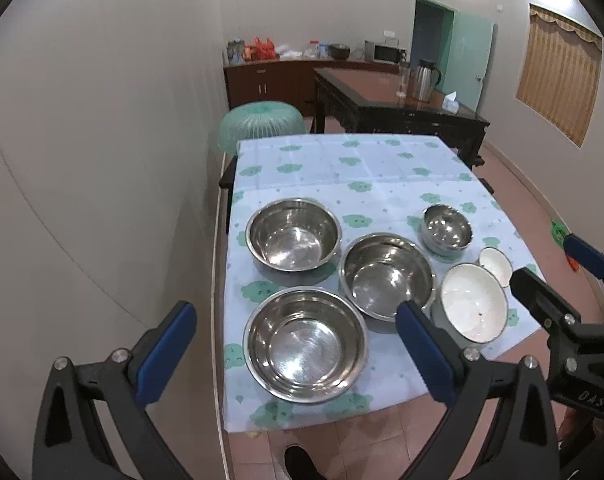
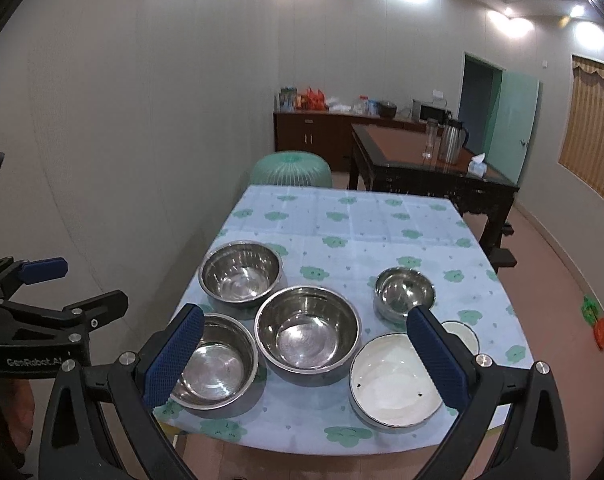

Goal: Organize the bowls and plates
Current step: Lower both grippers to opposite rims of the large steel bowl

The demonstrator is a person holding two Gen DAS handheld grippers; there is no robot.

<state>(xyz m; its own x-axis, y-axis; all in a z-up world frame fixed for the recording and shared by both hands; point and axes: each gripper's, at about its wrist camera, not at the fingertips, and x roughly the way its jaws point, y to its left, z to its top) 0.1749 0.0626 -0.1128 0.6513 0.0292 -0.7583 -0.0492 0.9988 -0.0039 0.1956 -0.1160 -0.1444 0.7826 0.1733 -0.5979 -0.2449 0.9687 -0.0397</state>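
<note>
Three large steel bowls stand on the clothed table: one at the near left [image 1: 305, 343] [image 2: 216, 362], one behind it [image 1: 294, 235] [image 2: 241, 271], one in the middle [image 1: 386, 276] [image 2: 307, 330]. A small steel bowl [image 1: 447, 229] [image 2: 404, 291] stands to the right. A white bowl [image 1: 473, 307] [image 2: 395, 386] and a small white dish [image 1: 495, 265] [image 2: 463, 334] stand at the near right. My left gripper [image 1: 298, 318] is open and empty above the near-left bowl. My right gripper [image 2: 305, 326] is open and empty above the near bowls.
The table has a pale blue cloth with green prints [image 1: 341, 168] [image 2: 353, 220]. A green mesh food cover [image 1: 262, 122] [image 2: 290, 168] sits behind it. A dark wooden table [image 1: 397, 100] [image 2: 429, 164] carries a kettle and a tissue box. The wall is close on the left.
</note>
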